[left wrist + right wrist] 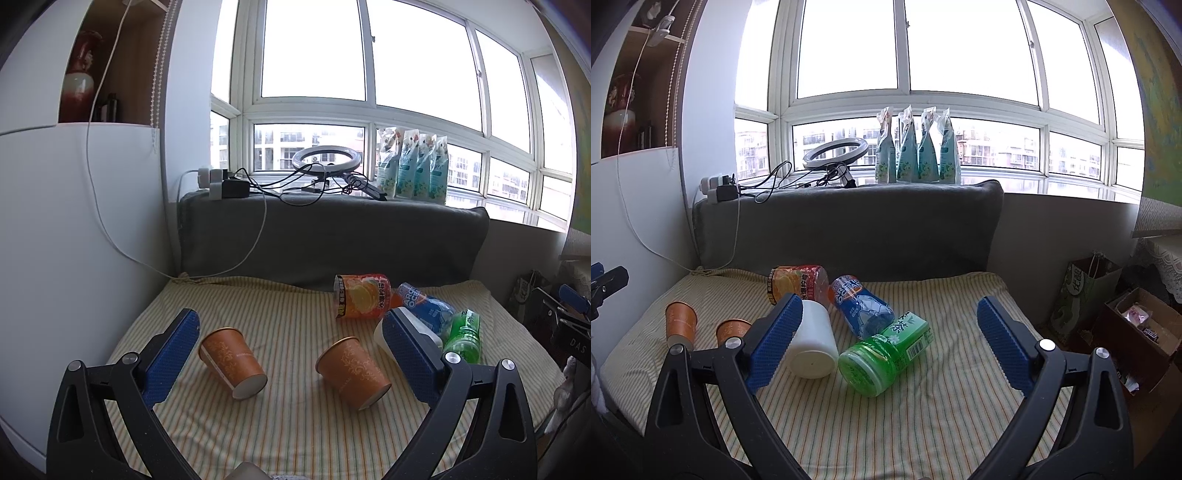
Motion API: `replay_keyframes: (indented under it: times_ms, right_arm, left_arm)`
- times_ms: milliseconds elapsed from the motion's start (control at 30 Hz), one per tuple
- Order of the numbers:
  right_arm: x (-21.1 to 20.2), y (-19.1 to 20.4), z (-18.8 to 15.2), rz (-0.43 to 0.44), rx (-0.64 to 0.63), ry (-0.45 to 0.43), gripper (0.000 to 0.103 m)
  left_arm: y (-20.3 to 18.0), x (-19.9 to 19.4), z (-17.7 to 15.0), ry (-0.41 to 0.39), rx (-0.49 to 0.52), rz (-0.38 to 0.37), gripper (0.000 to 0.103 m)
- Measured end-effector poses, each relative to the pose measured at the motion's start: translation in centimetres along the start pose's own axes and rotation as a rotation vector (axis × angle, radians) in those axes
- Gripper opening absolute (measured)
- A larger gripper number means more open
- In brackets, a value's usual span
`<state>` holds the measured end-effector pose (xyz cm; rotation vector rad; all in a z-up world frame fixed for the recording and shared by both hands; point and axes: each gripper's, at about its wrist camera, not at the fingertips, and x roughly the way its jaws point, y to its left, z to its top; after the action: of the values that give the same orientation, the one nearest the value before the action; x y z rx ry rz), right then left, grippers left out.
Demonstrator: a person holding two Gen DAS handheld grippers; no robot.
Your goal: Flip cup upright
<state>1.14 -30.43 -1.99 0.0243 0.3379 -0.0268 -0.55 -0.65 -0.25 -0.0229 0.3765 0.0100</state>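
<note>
Two orange paper cups lie on their sides on the striped mat (pixel 295 424). The left cup (pixel 232 362) and the right cup (pixel 352 371) both lie between the fingers of my open, empty left gripper (pixel 291 354), bases toward me. They also show at the far left of the right wrist view, the left cup (pixel 680 325) and the right cup (pixel 733 330). A white cup (pixel 812 345) lies on its side by the left finger of my open, empty right gripper (pixel 890 343); it also shows in the left wrist view (pixel 408 334).
An orange bottle (pixel 799 282), a blue bottle (pixel 862 308) and a green bottle (pixel 884 352) lie on the mat. A grey cushion (pixel 849 229) backs it. The windowsill holds a ring light (pixel 834 153), cables and several pouches (pixel 918 147). A bag and a box (pixel 1137 332) stand at right.
</note>
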Motion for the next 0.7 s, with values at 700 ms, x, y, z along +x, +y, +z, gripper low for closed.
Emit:
replay_keyframes:
  times_ms: [700]
  right_arm:
    - [1.0,-0.4,0.0,-0.003,0.002,0.012,0.098]
  left_arm:
    - [-0.3,1.3,-0.2,0.037,0.013,-0.032,0.099]
